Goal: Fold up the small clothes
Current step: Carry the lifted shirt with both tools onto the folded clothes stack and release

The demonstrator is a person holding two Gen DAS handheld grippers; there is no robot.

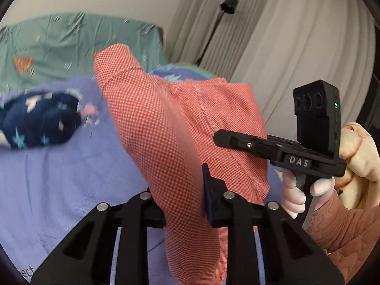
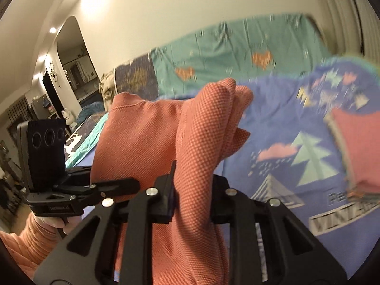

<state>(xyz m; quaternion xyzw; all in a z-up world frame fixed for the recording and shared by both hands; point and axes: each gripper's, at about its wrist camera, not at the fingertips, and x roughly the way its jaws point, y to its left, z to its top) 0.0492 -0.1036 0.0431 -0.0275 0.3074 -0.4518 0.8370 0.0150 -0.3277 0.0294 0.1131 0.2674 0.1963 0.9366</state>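
Note:
A small coral waffle-knit garment (image 1: 166, 123) hangs lifted off the bed, stretched between both grippers. In the left wrist view my left gripper (image 1: 182, 204) is shut on one bunched edge of it. My right gripper (image 1: 219, 137) comes in from the right, held by a white-gloved hand (image 1: 294, 197), and pinches another edge. In the right wrist view my right gripper (image 2: 192, 199) is shut on a gathered fold of the coral garment (image 2: 142, 137). There the left gripper (image 2: 134, 184) grips the cloth from the left side. Both views are motion-blurred.
A purple-blue printed bedspread (image 1: 59, 178) (image 2: 273, 123) lies below. A navy star-print garment (image 1: 40, 121) is bunched at the left, and a pink garment (image 2: 356, 147) lies at the right. Teal bedding (image 1: 59, 40) lies behind, with white curtains (image 1: 285, 47) beyond it and a black lamp stand (image 1: 228, 4) in front of them.

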